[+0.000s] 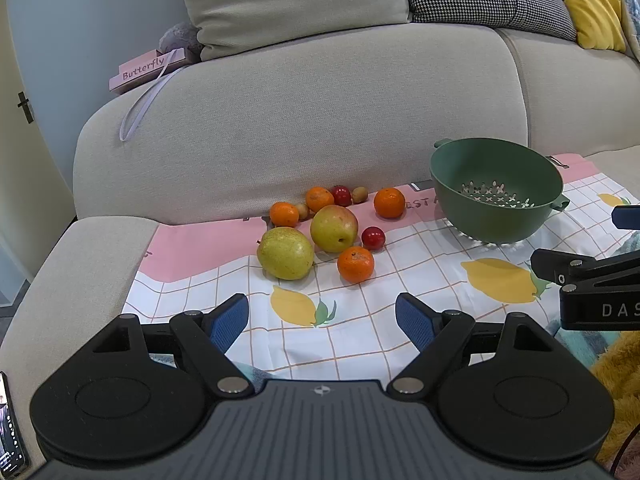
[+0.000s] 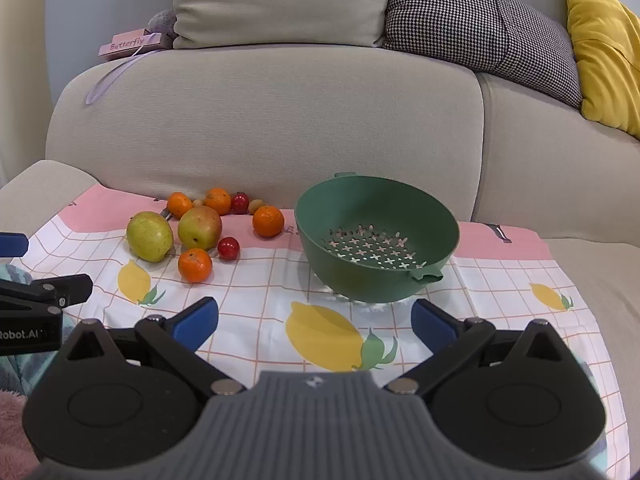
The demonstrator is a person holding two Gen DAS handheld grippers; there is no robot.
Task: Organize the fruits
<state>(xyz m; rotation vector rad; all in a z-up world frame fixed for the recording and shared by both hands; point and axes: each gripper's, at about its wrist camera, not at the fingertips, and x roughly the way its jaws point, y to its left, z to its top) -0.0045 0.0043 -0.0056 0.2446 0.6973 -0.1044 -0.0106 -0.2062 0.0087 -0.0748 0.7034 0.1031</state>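
Observation:
A pile of fruit lies on a lemon-print cloth (image 1: 400, 264) on the sofa seat: a green pear (image 1: 285, 253) (image 2: 149, 236), a yellow-red apple (image 1: 334, 228) (image 2: 199, 227), several oranges such as the nearest one (image 1: 355, 264) (image 2: 195, 265), red cherry-like fruits (image 1: 373, 238) (image 2: 228, 247) and small brown fruits (image 1: 359, 194). An empty green colander (image 1: 496, 188) (image 2: 376, 236) stands to the right of the fruit. My left gripper (image 1: 322, 318) is open and empty, short of the fruit. My right gripper (image 2: 314, 322) is open and empty, in front of the colander.
The beige sofa back (image 1: 300, 120) rises right behind the fruit. Its armrest (image 1: 80, 272) is to the left. Cushions lean on top: beige (image 2: 276, 0), houndstooth (image 2: 480, 28), yellow (image 2: 604, 44). A pink "Butterfly" box (image 1: 146, 70) sits on the sofa back. A phone (image 1: 10, 428) lies at far left.

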